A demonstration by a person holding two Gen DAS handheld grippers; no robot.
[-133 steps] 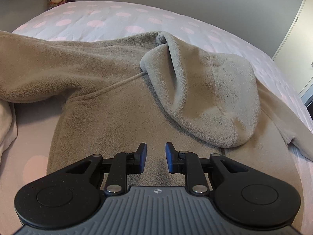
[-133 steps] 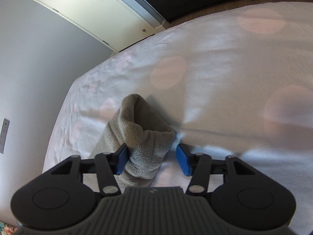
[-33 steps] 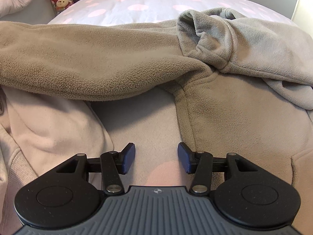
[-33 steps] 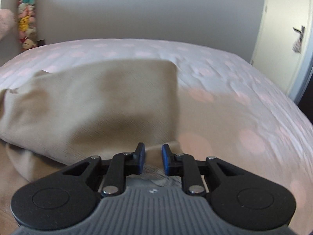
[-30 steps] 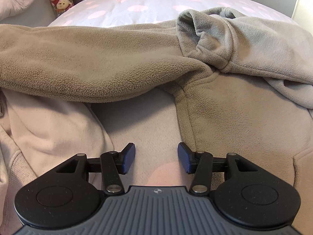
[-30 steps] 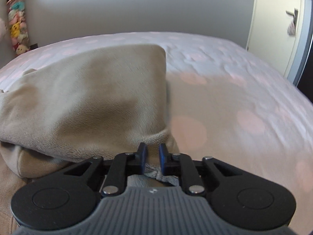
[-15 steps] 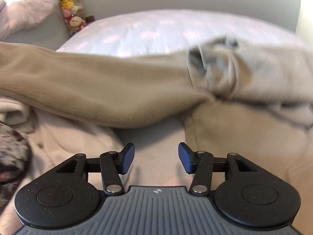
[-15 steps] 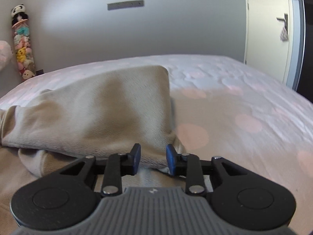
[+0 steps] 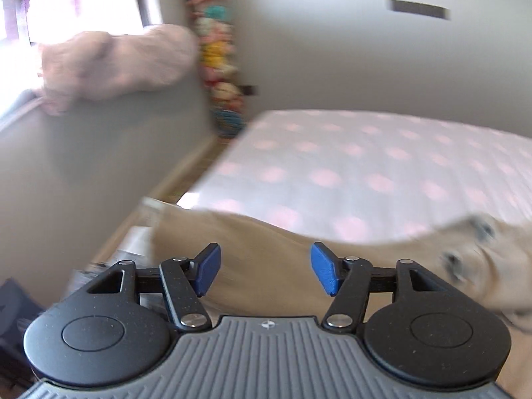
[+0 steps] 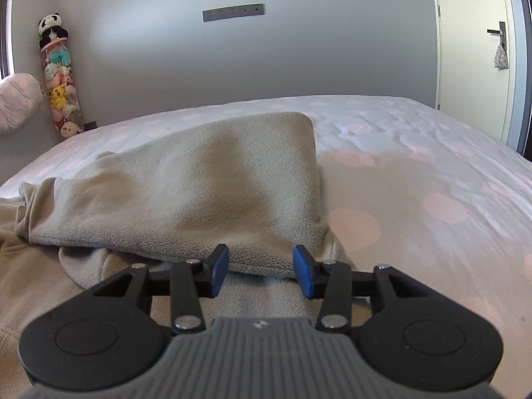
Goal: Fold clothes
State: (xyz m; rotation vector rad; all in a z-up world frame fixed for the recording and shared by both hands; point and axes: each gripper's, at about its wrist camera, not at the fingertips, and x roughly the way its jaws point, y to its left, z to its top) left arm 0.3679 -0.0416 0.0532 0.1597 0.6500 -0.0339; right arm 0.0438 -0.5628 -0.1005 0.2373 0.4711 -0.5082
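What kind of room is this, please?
Most likely a bedroom, perhaps a child's: a wide bed with a pink-dotted sheet, a column of soft toys in the corner, and a beige fleece hoodie spread out for folding.

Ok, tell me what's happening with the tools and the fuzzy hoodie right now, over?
Right tool just opened, nothing pinched, sleeve lies folded across the hoodie. Left tool just opened wider, empty, above the hoodie. Nothing in the way.

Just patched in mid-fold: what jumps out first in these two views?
A beige fleece hoodie sprawls over the near part of the pink-dotted bed, one part folded across its body. The right tool sits open just short of that folded edge, its jaws having just been opening. In the far left corner stands a tall column of plush toys.
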